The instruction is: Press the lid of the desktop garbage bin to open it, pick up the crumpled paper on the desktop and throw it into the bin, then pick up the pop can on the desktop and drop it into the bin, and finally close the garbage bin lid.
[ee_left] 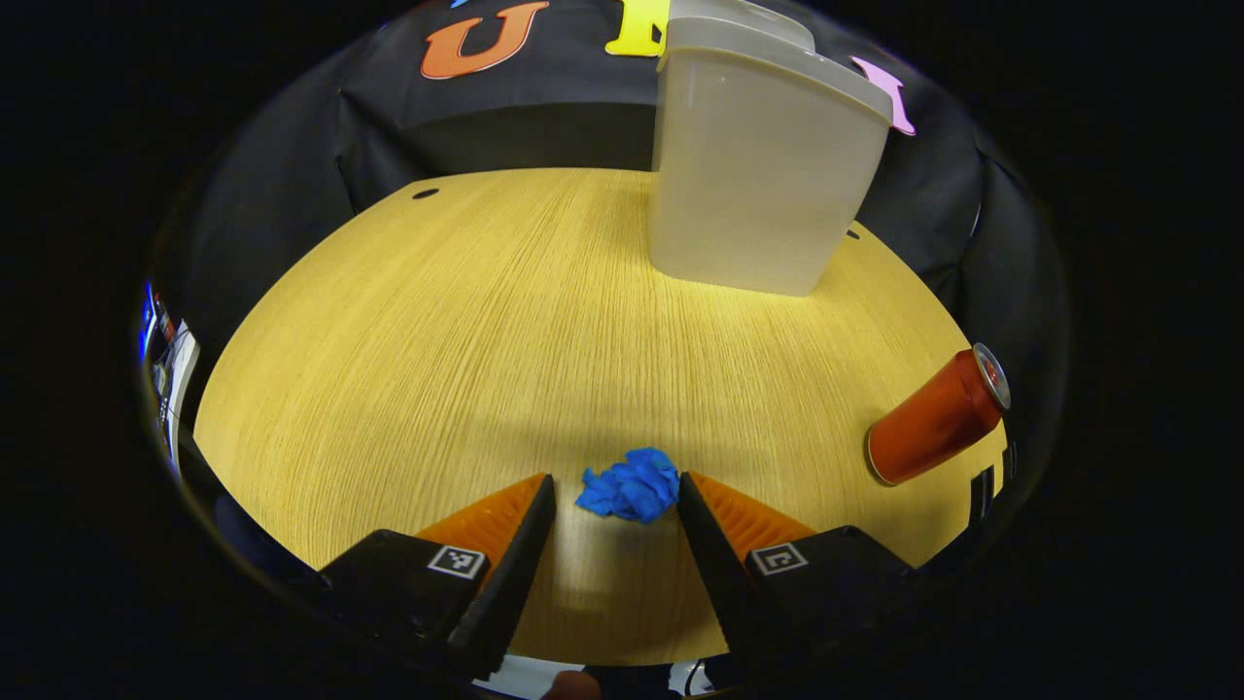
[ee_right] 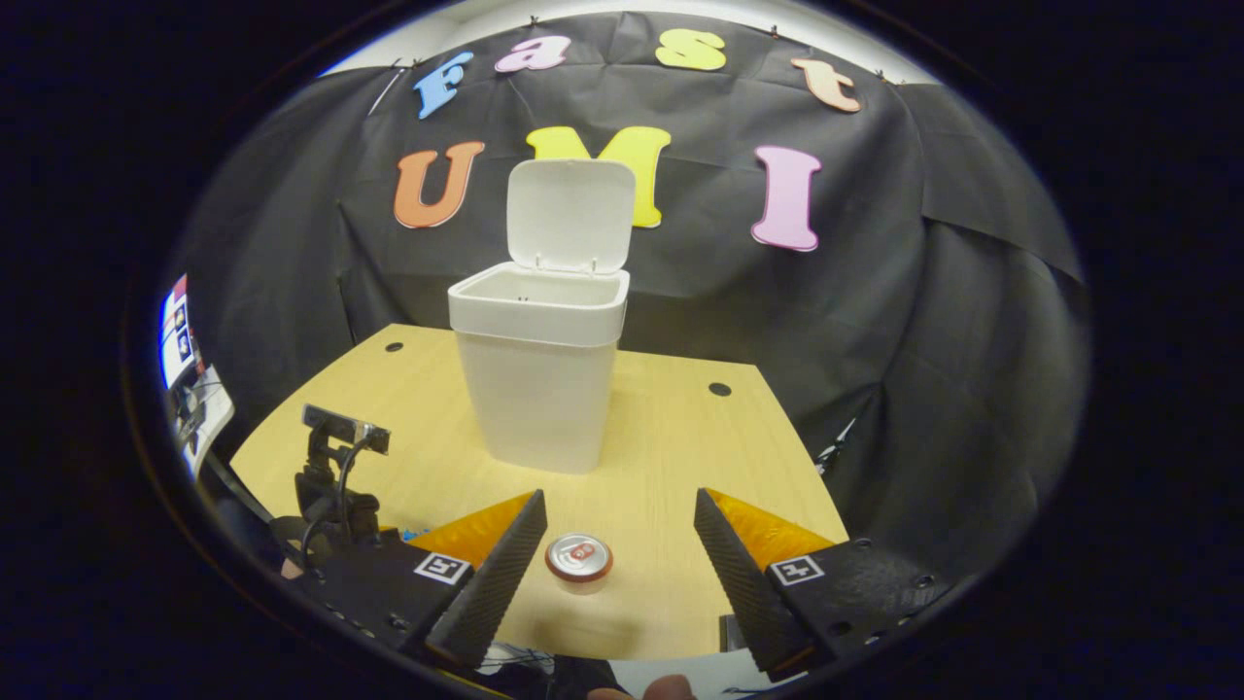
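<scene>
Hovering low over the wooden desk (ee_left: 408,321), left gripper (ee_left: 616,496) spread wide, crumpled paper (ee_left: 630,484) between its fingertips, untouched. Right gripper (ee_right: 620,515) likewise wide apart, empty, pop can (ee_right: 578,560) upright between its fingers. Garbage bin (ee_right: 539,379) at 12 o'clock, lid (ee_right: 570,214) raised.

Each claw is built from two wedge-shaped fingers with ribbed inner faces, mounted on dark blocky carriers. A small square black-and-white marker is fixed on top of each carrier of the left claw (ee_left: 615,491) and of the right claw (ee_right: 618,510). Round screw holes are seen on the right claw's carriers. In the right gripper view, the left claw's body carries a small boxy camera and looping black cables.
</scene>
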Demonstrator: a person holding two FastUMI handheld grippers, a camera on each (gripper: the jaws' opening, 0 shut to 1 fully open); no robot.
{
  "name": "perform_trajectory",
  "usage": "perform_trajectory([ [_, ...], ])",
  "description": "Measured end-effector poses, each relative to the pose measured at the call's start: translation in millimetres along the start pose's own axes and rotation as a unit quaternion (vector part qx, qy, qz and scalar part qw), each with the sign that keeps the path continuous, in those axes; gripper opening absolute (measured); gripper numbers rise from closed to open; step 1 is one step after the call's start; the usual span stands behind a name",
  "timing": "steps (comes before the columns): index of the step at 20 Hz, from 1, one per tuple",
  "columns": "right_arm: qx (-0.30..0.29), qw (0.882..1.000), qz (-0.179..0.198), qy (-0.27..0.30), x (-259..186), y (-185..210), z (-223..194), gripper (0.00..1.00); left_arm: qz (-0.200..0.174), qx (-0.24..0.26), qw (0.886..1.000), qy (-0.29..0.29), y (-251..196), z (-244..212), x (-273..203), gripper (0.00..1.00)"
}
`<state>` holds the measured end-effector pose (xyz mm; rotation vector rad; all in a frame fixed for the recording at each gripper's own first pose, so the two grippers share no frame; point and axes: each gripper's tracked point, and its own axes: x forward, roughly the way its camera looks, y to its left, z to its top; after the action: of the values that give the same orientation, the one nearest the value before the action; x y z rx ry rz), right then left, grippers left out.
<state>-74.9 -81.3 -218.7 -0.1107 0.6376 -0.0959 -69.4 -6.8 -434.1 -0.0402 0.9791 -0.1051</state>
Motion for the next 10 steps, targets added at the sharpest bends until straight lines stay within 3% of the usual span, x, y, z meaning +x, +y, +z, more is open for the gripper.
perform_trajectory([
  [4, 0.005, 1.000, -0.006, 0.006, -2, -4, -6, 0.95, 0.010, 0.031, 0.999, -0.004, 4, 23, -3, 0.75],
  [9, 0.009, 1.000, -0.010, 0.012, -3, -8, -13, 0.98, 0.009, 0.035, 0.999, -0.013, 4, 63, -14, 0.52],
  [10, 0.010, 1.000, -0.011, 0.014, -4, -8, -15, 0.98, 0.011, 0.037, 0.999, -0.016, 4, 73, -16, 0.54],
])
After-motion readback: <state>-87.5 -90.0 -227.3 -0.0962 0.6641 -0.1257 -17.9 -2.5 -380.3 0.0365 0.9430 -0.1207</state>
